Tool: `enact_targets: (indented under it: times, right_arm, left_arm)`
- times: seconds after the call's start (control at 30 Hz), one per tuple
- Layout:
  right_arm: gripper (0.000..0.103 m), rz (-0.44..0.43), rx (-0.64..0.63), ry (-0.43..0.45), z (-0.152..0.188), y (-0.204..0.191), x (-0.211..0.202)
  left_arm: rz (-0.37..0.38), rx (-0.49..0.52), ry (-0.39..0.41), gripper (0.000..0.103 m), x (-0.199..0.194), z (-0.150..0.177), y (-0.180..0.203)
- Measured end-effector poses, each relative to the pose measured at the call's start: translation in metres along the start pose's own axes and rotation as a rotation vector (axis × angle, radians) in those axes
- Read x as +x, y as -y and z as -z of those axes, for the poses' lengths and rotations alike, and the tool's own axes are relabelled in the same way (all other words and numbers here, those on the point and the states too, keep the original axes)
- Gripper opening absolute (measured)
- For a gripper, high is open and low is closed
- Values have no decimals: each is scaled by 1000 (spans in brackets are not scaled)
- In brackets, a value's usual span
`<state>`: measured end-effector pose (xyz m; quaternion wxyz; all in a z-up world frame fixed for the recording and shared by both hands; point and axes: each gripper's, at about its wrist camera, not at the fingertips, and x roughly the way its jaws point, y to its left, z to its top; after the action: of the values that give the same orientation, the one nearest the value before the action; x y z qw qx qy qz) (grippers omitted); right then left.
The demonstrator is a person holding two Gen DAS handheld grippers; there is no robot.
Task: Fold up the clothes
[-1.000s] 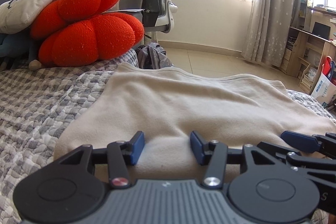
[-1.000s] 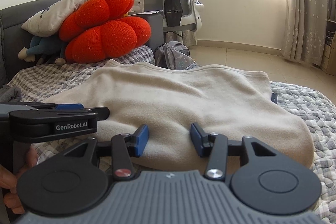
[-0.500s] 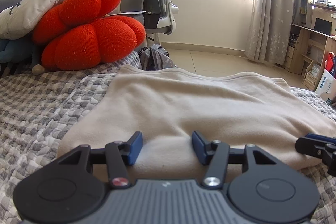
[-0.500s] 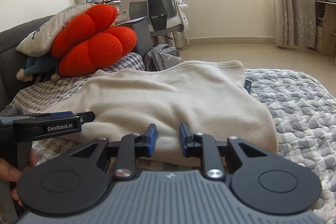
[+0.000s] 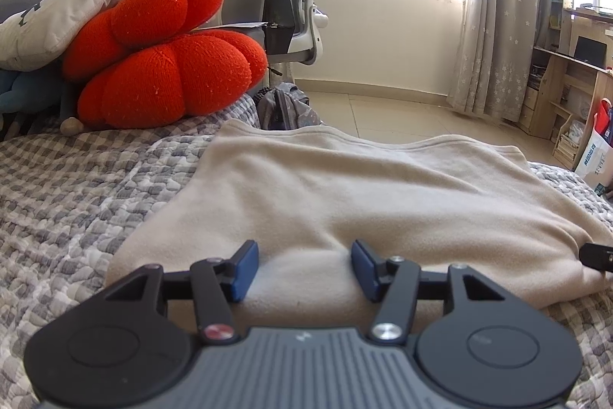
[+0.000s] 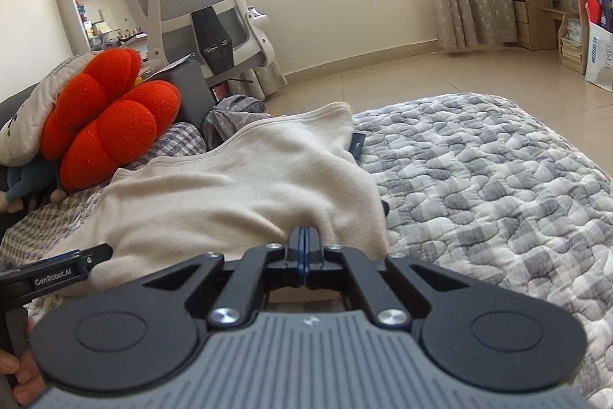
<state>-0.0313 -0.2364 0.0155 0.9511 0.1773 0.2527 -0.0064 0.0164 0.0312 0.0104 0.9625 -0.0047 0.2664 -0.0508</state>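
Left wrist view: the left tool [image 5: 302, 269] has not shifted; its blue pads stand wide apart over the near edge of the beige fleece garment [image 5: 345, 194], gripping nothing. The garment lies spread on the grey checked bed quilt [image 5: 76, 202].

Right wrist view: the right tool [image 6: 304, 244] has slid toward the garment's [image 6: 230, 194] near right corner and its jaws have just been closing; they now meet, apparently pinching the hem. The fold can likely begin once the left side grips too.
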Motion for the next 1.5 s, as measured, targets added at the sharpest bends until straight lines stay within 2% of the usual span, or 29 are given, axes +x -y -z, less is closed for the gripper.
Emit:
enact_targets:
  times: [0.1,0.2,0.27,0.3,0.37,0.5,0.57,0.63,0.8,0.83,0.87,0.9,1.0,1.1,1.17,1.27,1.33,1.4,1.43,1.5]
  right_arm:
    - [0,21,-3,2,0,-1,0]
    - [0,43,9,42,1,0,-3]
    - [8,70,75,102,2,11,-11]
    - [8,60,122,118,4,19,-14]
    - [9,11,203,85,3,34,-11]
    - [16,16,130,57,0,22,-8]
    - [23,24,94,53,0,16,-7]
    - [37,-3,82,52,1,15,-8]
    - [37,-2,75,54,1,14,-7]
    - [37,-2,76,55,2,15,-7]
    - [37,-2,77,55,1,15,-7]
    - [37,-3,79,57,1,15,-7]
    - [41,-30,105,67,2,19,-8]
    - [46,-102,188,68,2,33,-9]
    - [46,-125,225,67,1,38,-9]
    - [48,-129,215,66,0,34,-10]
    - [51,-126,197,64,-1,31,-11]
    - [52,-127,182,60,0,28,-12]
    - [52,-127,173,56,0,27,-12]
    - [55,-128,153,47,-1,25,-11]
  left_arm:
    - [1,-5,4,58,-2,0,-1]
    - [7,-20,5,60,-4,0,-5]
    - [16,-35,3,62,-6,0,-10]
    - [19,-38,2,65,-7,0,-12]
    - [39,-37,8,68,-10,0,-18]
    - [99,-89,12,67,-14,-2,-43]
    - [41,-67,23,68,-18,0,-51]
    - [17,-52,13,68,-20,4,-60]
    - [5,-57,-29,69,-25,6,-75]
    - [-12,-44,-29,72,-27,7,-74]
    - [-35,-24,-27,81,-28,8,-73]
    - [-59,-4,-25,82,-29,8,-72]
    - [-92,-1,-15,82,-35,5,-73]
    - [-133,7,56,77,-48,-9,-60]
    - [-98,44,104,79,-56,-19,-43]
    - [-36,107,153,81,-55,-30,-8]
    - [2,139,119,82,-36,-28,10]
    - [-23,168,50,81,-8,-16,19]
    - [-28,166,15,81,4,-7,19]
    - [14,103,29,81,3,-7,6]
